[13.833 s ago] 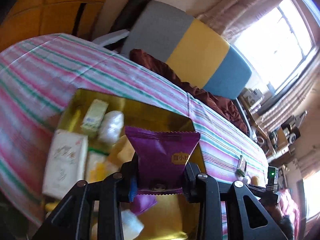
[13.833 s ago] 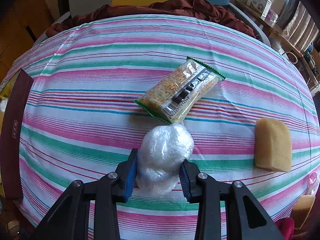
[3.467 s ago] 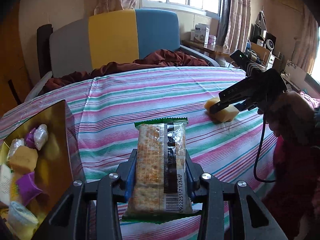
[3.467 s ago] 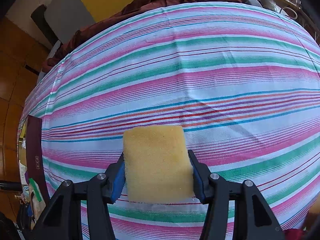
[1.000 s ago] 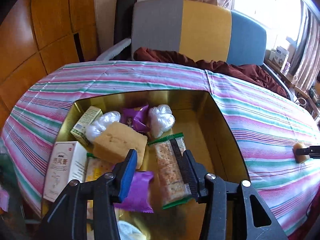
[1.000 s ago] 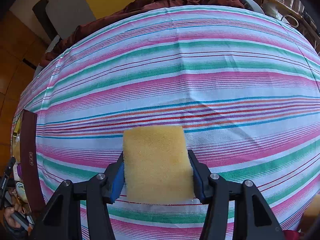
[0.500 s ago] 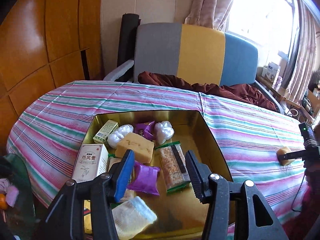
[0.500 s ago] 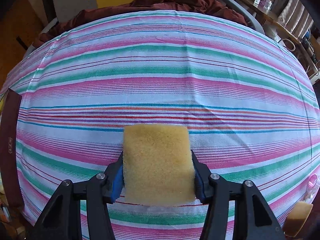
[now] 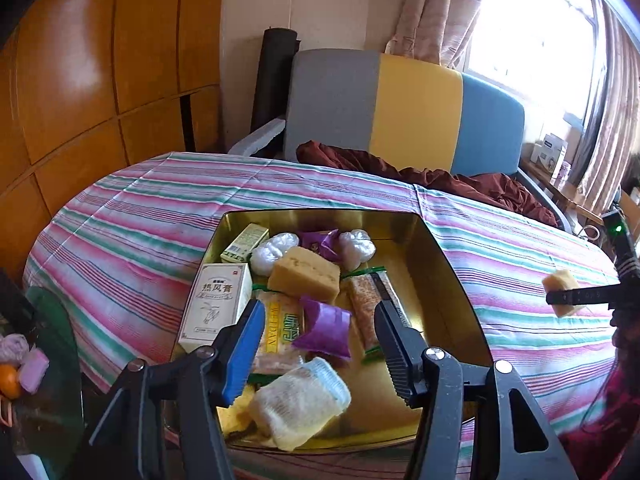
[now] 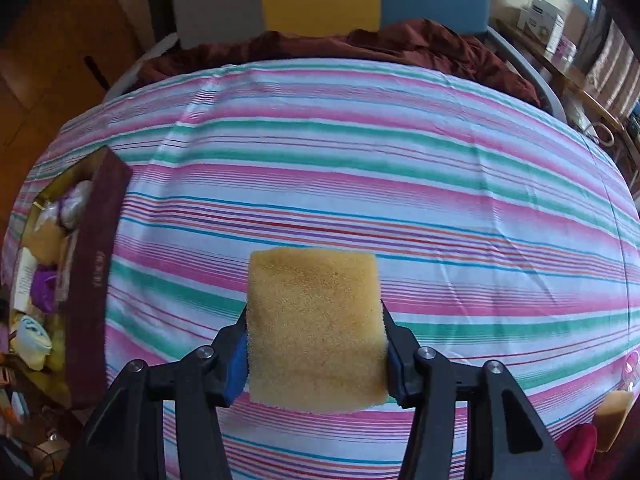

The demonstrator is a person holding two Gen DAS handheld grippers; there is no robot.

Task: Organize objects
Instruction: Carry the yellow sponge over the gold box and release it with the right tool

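A gold tin box sits on the striped tablecloth and holds several items: a cracker pack, a yellow sponge, purple packets, white wrapped balls and a white carton. My left gripper is open and empty above the box's near side. My right gripper is shut on a yellow sponge and holds it above the cloth; it also shows in the left wrist view at the far right. The box appears at the left edge of the right wrist view.
A grey, yellow and blue chair with a dark red cloth stands behind the table. Another sponge piece lies at the table's right front edge. A glass side table with small items stands at left.
My left gripper has pulled back and up from the box, empty. My right gripper has lifted the sponge and turned left, so the box now shows at its left edge.
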